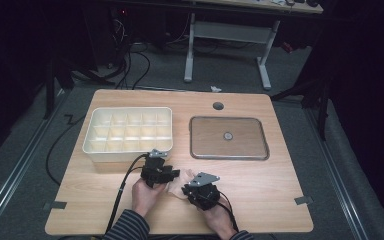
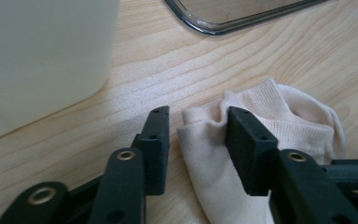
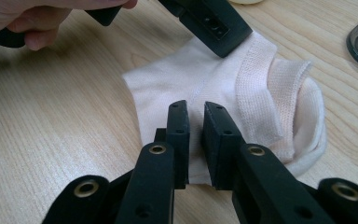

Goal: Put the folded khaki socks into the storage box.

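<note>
A pale pink sock [image 3: 168,79] lies crumpled on the wooden table [image 1: 260,185] near its front edge, between my two grippers. In the left gripper view the sock [image 2: 298,116] has its corner between the spread jaws of my left gripper [image 2: 198,116]; the right jaw rests against a fold and the left jaw stands off the cloth. My right gripper [image 3: 200,109] comes at the sock from the other side, its jaws nearly together with a pinch of fabric in the narrow gap. From above, the left gripper [image 1: 174,173] and right gripper [image 1: 186,189] meet over the sock [image 1: 174,187].
A white compartment box [image 1: 130,109] stands just behind the left hand, its wall [image 2: 42,51] close to the left gripper. A shallow metal-rimmed tray [image 1: 228,118] with a small round piece [image 1: 227,135] in it lies to the right. A cable hole [image 1: 218,106] sits near the far edge.
</note>
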Demonstrator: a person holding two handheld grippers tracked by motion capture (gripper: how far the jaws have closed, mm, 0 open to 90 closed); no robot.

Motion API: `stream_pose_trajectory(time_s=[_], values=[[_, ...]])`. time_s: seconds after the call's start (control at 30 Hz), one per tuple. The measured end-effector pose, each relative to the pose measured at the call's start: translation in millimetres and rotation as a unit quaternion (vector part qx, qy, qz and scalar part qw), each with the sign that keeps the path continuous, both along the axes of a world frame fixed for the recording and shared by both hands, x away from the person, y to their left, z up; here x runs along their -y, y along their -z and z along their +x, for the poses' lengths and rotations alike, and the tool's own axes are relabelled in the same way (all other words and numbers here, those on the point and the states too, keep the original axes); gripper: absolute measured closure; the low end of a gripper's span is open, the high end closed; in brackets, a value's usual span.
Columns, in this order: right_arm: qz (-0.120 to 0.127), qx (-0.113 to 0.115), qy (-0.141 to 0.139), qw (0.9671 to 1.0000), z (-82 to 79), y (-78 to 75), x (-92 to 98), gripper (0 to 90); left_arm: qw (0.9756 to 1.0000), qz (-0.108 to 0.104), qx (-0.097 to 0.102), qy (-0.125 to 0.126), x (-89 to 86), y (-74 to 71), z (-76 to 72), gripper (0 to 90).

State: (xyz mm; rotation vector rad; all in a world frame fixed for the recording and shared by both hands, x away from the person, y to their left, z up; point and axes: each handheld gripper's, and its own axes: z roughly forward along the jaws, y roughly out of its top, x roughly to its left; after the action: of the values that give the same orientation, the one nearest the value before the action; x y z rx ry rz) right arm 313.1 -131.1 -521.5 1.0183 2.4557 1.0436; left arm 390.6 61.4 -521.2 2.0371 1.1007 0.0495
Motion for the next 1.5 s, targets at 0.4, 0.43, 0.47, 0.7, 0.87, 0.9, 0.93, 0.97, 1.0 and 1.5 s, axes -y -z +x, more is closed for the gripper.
stream_pose_trajectory(time_s=[0.4,0.43,0.47,0.7,0.87,0.9,0.93,0.97,1.0,1.5], values=[[0.004,-0.003,-0.002,1.0000,-1.7,0.7,4.3,80.7,0.9996,-0.024,-0.003,0.012,-7.4,2.9,-5.0,81.8],[0.004,-0.004,-0.002,1.0000,-2.0,0.6,4.2,80.7,0.9996,-0.025,-0.003,0.013,-8.4,3.0,-5.2,82.0],[0.004,-0.003,-0.001,1.0000,-2.2,0.7,4.1,80.7,0.9995,-0.029,-0.004,0.012,-9.3,3.1,-5.8,82.2],[-0.002,0.003,-0.004,1.0000,-4.6,-0.1,2.3,78.8,0.9991,-0.036,0.002,0.021,-14.3,-1.6,-10.5,83.1],[0.010,0.004,-0.005,0.9999,-3.7,-6.8,2.7,79.6,0.9993,-0.030,0.010,0.021,-15.1,-4.2,-14.3,83.3],[0.011,0.006,-0.004,0.9999,-3.3,-8.9,2.6,80.3,0.9992,-0.030,0.012,0.021,-15.4,-4.9,-14.9,83.3],[0.015,0.009,-0.003,0.9998,-1.8,-12.1,2.1,81.5,0.9992,-0.030,0.013,0.022,-15.7,-5.5,-15.5,83.3],[0.016,0.011,0.000,0.9998,0.3,-15.5,1.7,82.6,0.9992,-0.028,0.014,0.023,-16.0,-6.0,-16.0,83.3],[0.019,0.013,0.003,0.9997,2.5,-17.6,1.0,83.2,0.9992,-0.028,0.015,0.023,-16.1,-6.2,-16.3,83.4],[0.021,0.000,0.031,0.9993,28.0,-13.8,-8.1,84.1,0.9991,-0.034,0.016,0.021,-21.8,-8.5,-23.1,83.3]])
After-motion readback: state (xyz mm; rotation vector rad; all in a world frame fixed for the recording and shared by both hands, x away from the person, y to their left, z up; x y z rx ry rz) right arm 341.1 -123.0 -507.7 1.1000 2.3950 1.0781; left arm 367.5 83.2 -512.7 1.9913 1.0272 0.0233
